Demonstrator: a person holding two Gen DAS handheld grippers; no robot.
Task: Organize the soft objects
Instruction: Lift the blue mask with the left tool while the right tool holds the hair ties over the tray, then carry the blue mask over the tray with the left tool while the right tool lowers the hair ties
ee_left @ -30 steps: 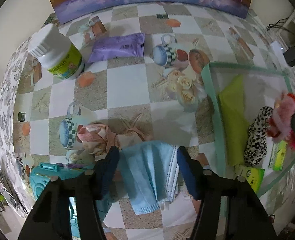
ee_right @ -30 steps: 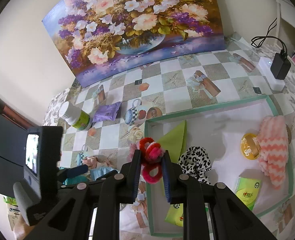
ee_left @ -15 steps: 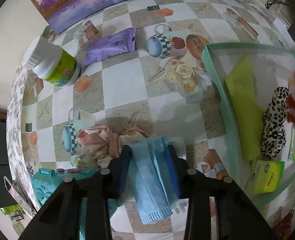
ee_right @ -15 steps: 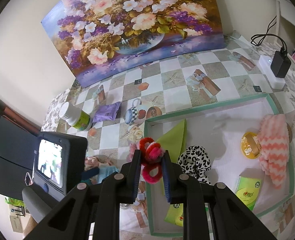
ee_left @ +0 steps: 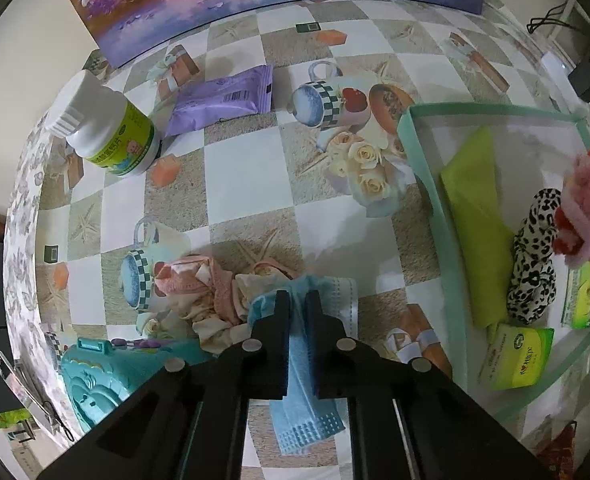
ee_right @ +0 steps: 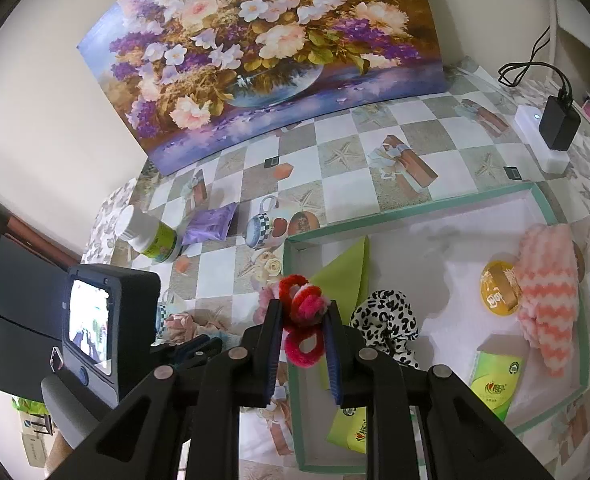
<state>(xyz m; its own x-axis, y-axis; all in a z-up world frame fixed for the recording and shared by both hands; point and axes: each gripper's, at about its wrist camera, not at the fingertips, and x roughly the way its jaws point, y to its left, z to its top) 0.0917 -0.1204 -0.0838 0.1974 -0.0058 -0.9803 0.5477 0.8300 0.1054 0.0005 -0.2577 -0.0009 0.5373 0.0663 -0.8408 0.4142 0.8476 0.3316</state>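
My left gripper points almost straight down at the table and is shut on a light blue face mask, whose folds bunch up between the pads. A crumpled pink and cream cloth scrunchie lies just left of it. My right gripper is shut on a bundle of red and pink fuzzy hair ties, held over the left edge of the green-rimmed tray. In the tray lie a green cloth, a leopard-print scrunchie and a pink zigzag cloth.
A white bottle and a purple packet sit at the back left. A teal case lies near the left front edge. Green tissue packs and a gold tin share the tray. A charger is far right.
The left gripper's jaws closed from wide apart onto the blue mask and bunched it up. The right gripper stayed still with the fuzzy ties.
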